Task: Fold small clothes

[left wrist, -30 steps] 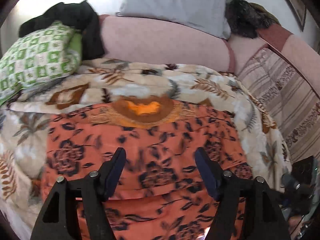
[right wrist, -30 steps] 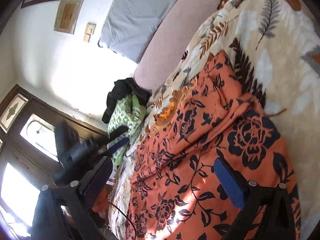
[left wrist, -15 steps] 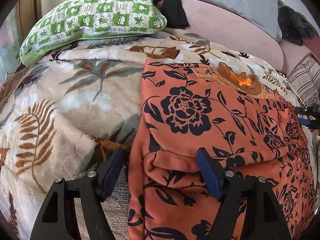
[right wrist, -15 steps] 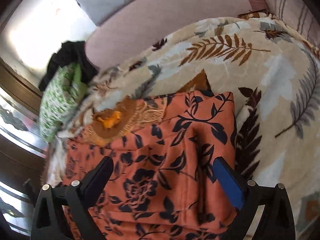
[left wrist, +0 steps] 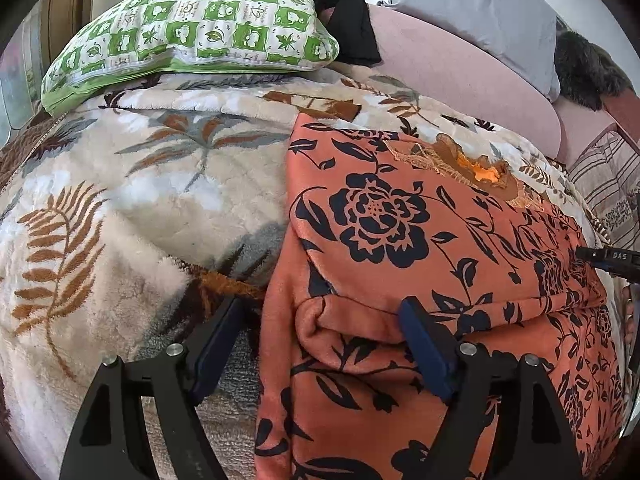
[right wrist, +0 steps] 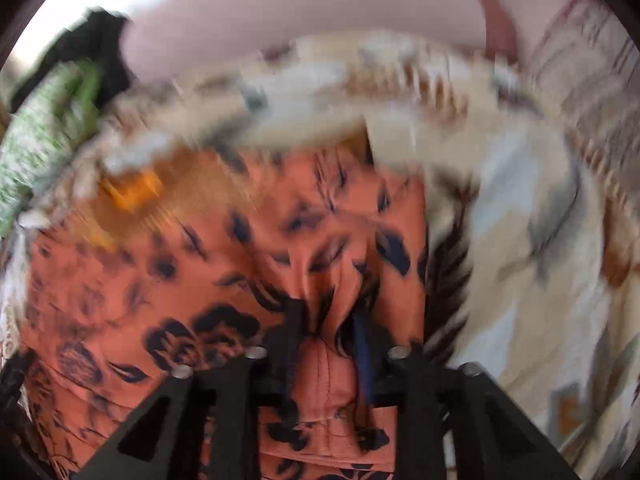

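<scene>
An orange garment with a dark blue flower print (left wrist: 420, 240) lies on a leaf-patterned blanket (left wrist: 140, 200), its upper part folded down so a fold edge runs across it. My left gripper (left wrist: 320, 340) is open and straddles the garment's left fold corner, one finger on the blanket, one on the cloth. My right gripper (right wrist: 328, 332) is shut on a pinched ridge of the garment (right wrist: 240, 248) near its right edge; that view is blurred. The right gripper's tip also shows in the left wrist view (left wrist: 604, 258).
A green and white checked pillow (left wrist: 192, 28) and a black cloth (left wrist: 344, 12) lie at the back left. A pink bolster (left wrist: 460, 72), a grey pillow (left wrist: 480, 12) and a dark furry item (left wrist: 588, 68) sit behind. Striped bedding (left wrist: 600, 184) lies to the right.
My right gripper has closed on the garment's right side and is moving. My left gripper came slightly closer to the left fold corner and stays open.
</scene>
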The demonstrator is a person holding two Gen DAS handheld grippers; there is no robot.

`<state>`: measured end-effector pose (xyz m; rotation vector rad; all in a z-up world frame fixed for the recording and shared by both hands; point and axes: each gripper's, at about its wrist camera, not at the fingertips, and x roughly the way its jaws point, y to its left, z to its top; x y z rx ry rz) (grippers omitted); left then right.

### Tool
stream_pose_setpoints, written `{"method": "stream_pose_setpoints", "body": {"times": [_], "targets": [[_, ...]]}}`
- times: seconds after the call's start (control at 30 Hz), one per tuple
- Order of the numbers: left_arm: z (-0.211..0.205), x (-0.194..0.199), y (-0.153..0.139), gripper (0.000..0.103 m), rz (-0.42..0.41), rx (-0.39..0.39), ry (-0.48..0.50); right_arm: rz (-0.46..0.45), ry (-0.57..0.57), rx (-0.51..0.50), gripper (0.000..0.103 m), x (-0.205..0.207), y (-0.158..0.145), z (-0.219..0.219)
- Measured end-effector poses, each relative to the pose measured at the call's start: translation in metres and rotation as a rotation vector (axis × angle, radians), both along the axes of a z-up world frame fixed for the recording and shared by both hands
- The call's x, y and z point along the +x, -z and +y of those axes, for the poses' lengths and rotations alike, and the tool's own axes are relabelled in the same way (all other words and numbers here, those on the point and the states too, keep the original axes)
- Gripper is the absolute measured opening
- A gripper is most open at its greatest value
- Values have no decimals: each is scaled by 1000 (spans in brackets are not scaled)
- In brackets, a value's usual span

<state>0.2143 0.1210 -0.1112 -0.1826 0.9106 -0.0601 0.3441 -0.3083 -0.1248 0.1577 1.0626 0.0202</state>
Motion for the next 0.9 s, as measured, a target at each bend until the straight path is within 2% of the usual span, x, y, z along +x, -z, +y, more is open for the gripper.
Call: {"method": "stream_pose_setpoints", "body": {"times": [0.03, 0.07, 0.13, 0.23, 0.27, 0.33, 0.37, 0.43, 0.47, 0.5, 0.6, 0.63, 0.67, 0.7, 0.73, 0.8, 0.9], "targets": [[0, 1, 0, 81, 3, 2, -1, -26, 16, 16, 70, -5, -11, -3], [-2, 1, 0, 81, 5, 8, -2, -55, 35, 28, 96, -9, -21, -5], [-3, 1, 0, 82, 4, 18, -3, -125, 61, 43, 97, -20, -48, -9], [-2, 2, 1, 83, 8, 11, -5, -174, -11, 209, 97, -34, -74, 4], [-2, 2, 1, 83, 8, 12, -5, -162, -49, 300, 97, -34, -74, 8], [-3, 2, 1, 83, 7, 17, -5, -91, -95, 521, 97, -27, -51, 11], [-3, 2, 1, 83, 7, 15, -5, -47, -85, 573, 96, -24, -36, 9], [-2, 2, 1, 85, 8, 7, -1, 80, 40, 530, 96, -13, 7, -8], [-2, 2, 2, 85, 10, 7, -1, 80, 87, 594, 94, -15, 16, -18], [-2, 2, 1, 85, 10, 6, -1, 41, 96, 622, 93, -21, 8, -21], [-4, 3, 3, 89, 16, 22, 0, -65, -41, 647, 94, -31, -29, -4], [-6, 4, 3, 90, 17, 33, 3, -78, -58, 622, 94, -30, -31, -2], [-7, 3, 4, 90, 15, 37, 6, -51, -44, 566, 94, -22, -22, -2], [-7, 3, 3, 91, 14, 30, 9, 22, 2, 509, 94, -13, -3, -7], [-6, 3, 3, 91, 14, 24, 8, 88, 53, 551, 94, -6, 20, -15], [-3, 3, 3, 91, 11, 5, 5, 12, 80, 579, 94, -14, 1, -16], [-6, 3, 2, 91, 11, 18, 5, -85, 13, 529, 94, -36, -32, -5]]}}
